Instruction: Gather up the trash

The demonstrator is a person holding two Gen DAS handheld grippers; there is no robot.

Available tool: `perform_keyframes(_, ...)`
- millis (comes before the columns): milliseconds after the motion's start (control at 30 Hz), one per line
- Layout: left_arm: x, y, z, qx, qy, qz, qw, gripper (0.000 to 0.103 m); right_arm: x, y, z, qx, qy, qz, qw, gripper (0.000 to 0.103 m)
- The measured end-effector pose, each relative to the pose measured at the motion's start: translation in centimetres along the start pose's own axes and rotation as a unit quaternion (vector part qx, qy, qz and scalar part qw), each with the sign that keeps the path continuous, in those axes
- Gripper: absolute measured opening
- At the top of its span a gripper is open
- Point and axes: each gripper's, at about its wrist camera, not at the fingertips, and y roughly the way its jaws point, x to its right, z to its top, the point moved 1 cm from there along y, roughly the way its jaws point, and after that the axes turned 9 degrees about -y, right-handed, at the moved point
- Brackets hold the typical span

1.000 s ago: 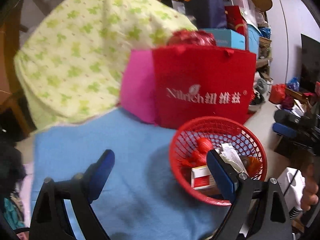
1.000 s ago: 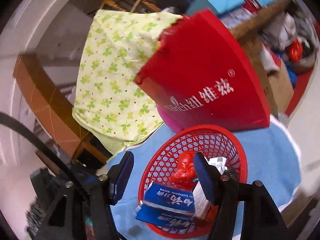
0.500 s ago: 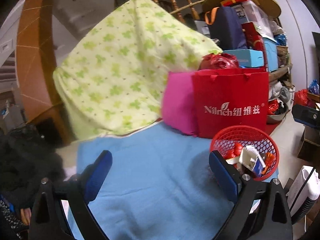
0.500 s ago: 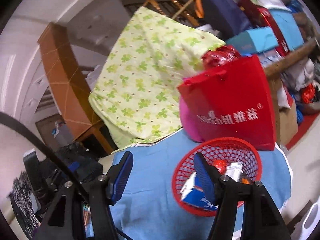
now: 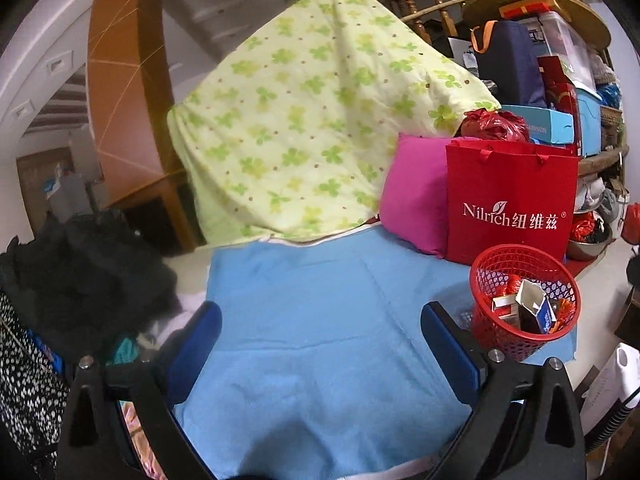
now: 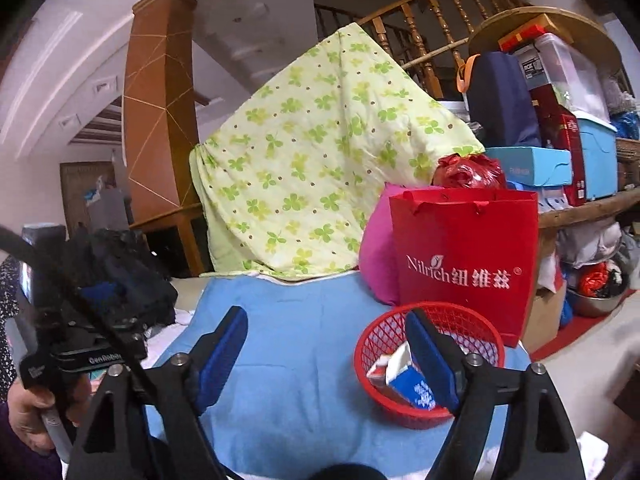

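Note:
A red mesh basket (image 5: 494,266) stands on the right end of a blue towel (image 5: 312,320). It holds several pieces of trash: a white and blue carton (image 5: 534,306), a small box and red wrappers. It also shows in the right wrist view (image 6: 380,336) with the blue carton (image 6: 412,388) inside. My left gripper (image 5: 322,344) is open and empty over the towel, left of the basket. My right gripper (image 6: 326,346) is open and empty, its right finger in front of the basket.
A red paper bag (image 5: 510,208) and a pink cushion (image 5: 416,196) stand behind the basket. A green-patterned quilt (image 5: 312,128) hangs behind the towel. Dark clothes (image 5: 80,272) lie at the left. Shelves with boxes (image 6: 560,152) are at the right.
Both grippers have pulled back and up from the basket, which now looks smaller and farther off. Both stay open and empty.

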Motion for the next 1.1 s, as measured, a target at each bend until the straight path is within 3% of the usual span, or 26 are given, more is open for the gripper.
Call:
perform_keyframes(433, 0.4, -2.8, -0.8, -0.008, -0.003, -0.006, 0.9999, 0.1, -0.9, -4.0, -1.4, -0.031, -0.021, -0.04, 0.999, 0.085)
perform_keyframes(767, 1.4, -4.3, -1.0, 0.008, 0.013, -0.005, 0.9999, 0.1, -0.5, -4.3, -1.3, -0.036, -0.02, -0.047, 0.998, 0.085)
perform_keyframes(1100, 1.4, -4.4, -1.0, -0.005, 0.004, -0.012, 0.9999, 0.1, 0.1, -4.5, -1.2, -0.037, -0.012, -0.055, 0.998, 0.085)
